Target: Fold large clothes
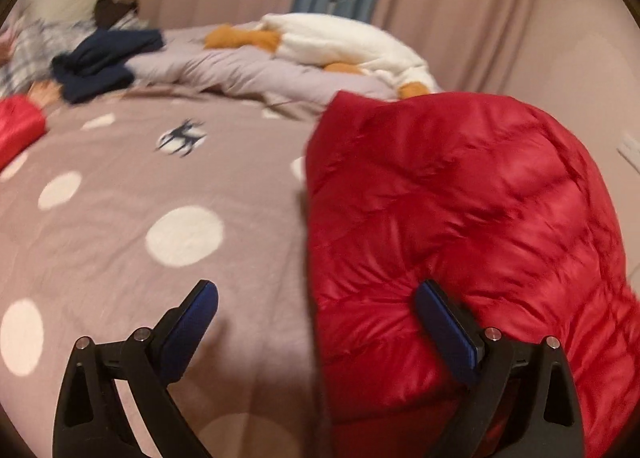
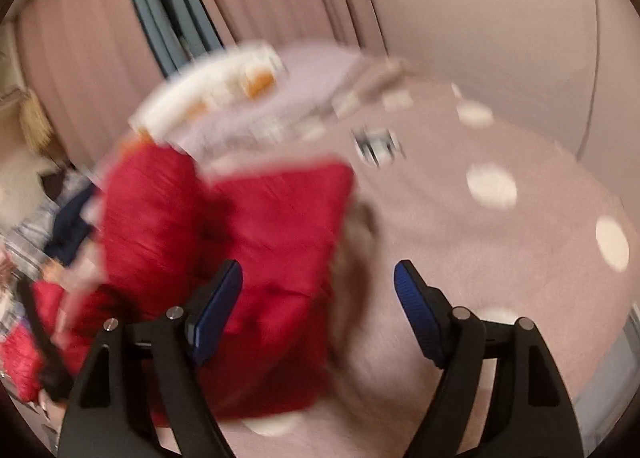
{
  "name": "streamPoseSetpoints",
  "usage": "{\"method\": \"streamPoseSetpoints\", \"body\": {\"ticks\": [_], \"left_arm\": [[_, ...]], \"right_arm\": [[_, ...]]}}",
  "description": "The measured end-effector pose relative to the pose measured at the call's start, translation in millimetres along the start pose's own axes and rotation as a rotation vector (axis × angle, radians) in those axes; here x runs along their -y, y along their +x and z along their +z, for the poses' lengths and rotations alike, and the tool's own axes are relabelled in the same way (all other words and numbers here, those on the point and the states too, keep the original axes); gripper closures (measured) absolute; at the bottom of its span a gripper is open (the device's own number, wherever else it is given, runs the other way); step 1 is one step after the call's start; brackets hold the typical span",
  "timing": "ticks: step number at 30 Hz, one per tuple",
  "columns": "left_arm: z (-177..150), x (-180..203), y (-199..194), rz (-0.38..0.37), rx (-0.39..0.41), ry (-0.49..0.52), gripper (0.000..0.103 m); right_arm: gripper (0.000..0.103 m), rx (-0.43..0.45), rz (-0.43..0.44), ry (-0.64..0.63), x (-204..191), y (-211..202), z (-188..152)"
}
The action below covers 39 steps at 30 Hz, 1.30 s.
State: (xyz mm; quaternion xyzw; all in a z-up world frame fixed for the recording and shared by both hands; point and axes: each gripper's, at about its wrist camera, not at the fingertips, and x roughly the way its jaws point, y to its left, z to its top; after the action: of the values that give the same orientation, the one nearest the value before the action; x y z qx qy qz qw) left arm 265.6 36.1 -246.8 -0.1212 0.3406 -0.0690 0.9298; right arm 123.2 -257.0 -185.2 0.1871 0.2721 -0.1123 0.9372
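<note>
A: Looked like a pause between folds. Red puffer jacket (image 1: 460,218) lay bunched on the spotted bed cover (image 1: 120,258), already doubled over by the look of the thick, rounded bulk.

B: Agreed, judging by the shape. Left gripper (image 1: 316,302) stood with jaws spread wide, gripping nothing. Right-hand pad (image 1: 444,322) hung over the near edge of the jacket, possibly brushing it; left-hand pad (image 1: 196,318) sat above bare cover.

A: So straddled the jacket's left edge, with no pinch on the fabric.

B: Right. And from the other side, right gripper (image 2: 318,298) also gaped wide and empty. Jacket (image 2: 256,258) spread to the left and beyond the jaws in that view, left pad (image 2: 220,306) in front of red cloth, right pad (image 2: 416,310) over plain cover. Heavy blur there, so could not tell contact.

A: Next move, at a guess?

B: Probably needed both jaws brought down onto a free edge or a stray sleeve, then closed firmly on slippery shell fabric before lifting across. Bit of red at the far left (image 1: 18,126), maybe a sleeve, well apart from the main bulk.

A: Hard to confirm as the same garment.

B: Indeed. Pile of other clothes (image 1: 104,58) sat far back near the curtain, untouched.
</note>
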Motion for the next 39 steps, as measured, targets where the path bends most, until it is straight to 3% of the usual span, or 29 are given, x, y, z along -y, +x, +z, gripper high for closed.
{"method": "streamPoseSetpoints", "body": {"ticks": [3, 5, 7, 8, 9, 10, 12, 15, 16, 18, 20, 21, 31, 39], "left_arm": [[-3.0, 20.3, -4.1, -0.039, 0.021, 0.083, 0.004], [-1.7, 29.0, -1.5, -0.095, 0.02, 0.113, 0.004], [-2.4, 34.7, 2.8, -0.152, 0.002, 0.125, 0.004], [-3.3, 35.8, 6.0, -0.166, -0.007, 0.126, 0.004], [-4.0, 34.6, 10.0, -0.17, -0.013, 0.12, 0.004], [-4.6, 33.2, 11.8, -0.175, -0.023, 0.103, 0.004], [-3.8, 28.3, 14.9, -0.193, -0.04, 0.069, 0.004], [3.0, 18.3, 15.5, -0.228, -0.061, 0.012, 0.004], [6.8, 14.2, 10.5, -0.224, -0.036, -0.008, 0.004], [10.9, 10.3, -1.7, -0.17, 0.044, -0.016, 0.004], [12.9, 9.7, -5.8, -0.071, 0.092, 0.01, 0.004], [12.5, 10.9, -2.2, -0.047, 0.084, 0.031, 0.004], [-3.8, 12.2, 58.7, -0.129, -0.123, 0.018, 0.004], [-10.3, 23.8, 61.9, -0.05, -0.086, 0.093, 0.004]], "right_arm": [[0.015, 0.135, 0.118, -0.001, -14.3, -28.5, 12.1], [0.015, 0.198, 0.18, -0.032, -27.0, -35.8, 17.4], [0.02, 0.218, 0.176, -0.072, -42.1, -26.3, 21.0], [0.025, 0.21, 0.165, -0.086, -46.7, -16.4, 21.3], [0.038, 0.188, 0.157, -0.099, -50.0, -3.8, 21.5], [0.054, 0.125, 0.148, -0.108, -51.6, 20.5, 19.0], [0.071, -0.003, 0.108, -0.125, -49.6, 63.0, 9.4], [0.07, 0.001, 0.01, -0.191, -38.0, 94.5, -7.8], [0.069, -0.009, -0.005, -0.172, -32.1, 98.0, -9.6], [0.068, -0.017, -0.001, -0.124, -21.9, 96.6, -5.8], [0.058, -0.022, -0.005, -0.052, -8.9, 96.3, -3.1], [0.055, -0.029, -0.005, -0.024, -3.5, 97.7, -4.8], [0.053, -0.069, -0.032, 0.01, 1.1, 120.3, -26.8], [0.051, -0.065, -0.08, -0.048, -3.8, 129.0, -32.9]]}}
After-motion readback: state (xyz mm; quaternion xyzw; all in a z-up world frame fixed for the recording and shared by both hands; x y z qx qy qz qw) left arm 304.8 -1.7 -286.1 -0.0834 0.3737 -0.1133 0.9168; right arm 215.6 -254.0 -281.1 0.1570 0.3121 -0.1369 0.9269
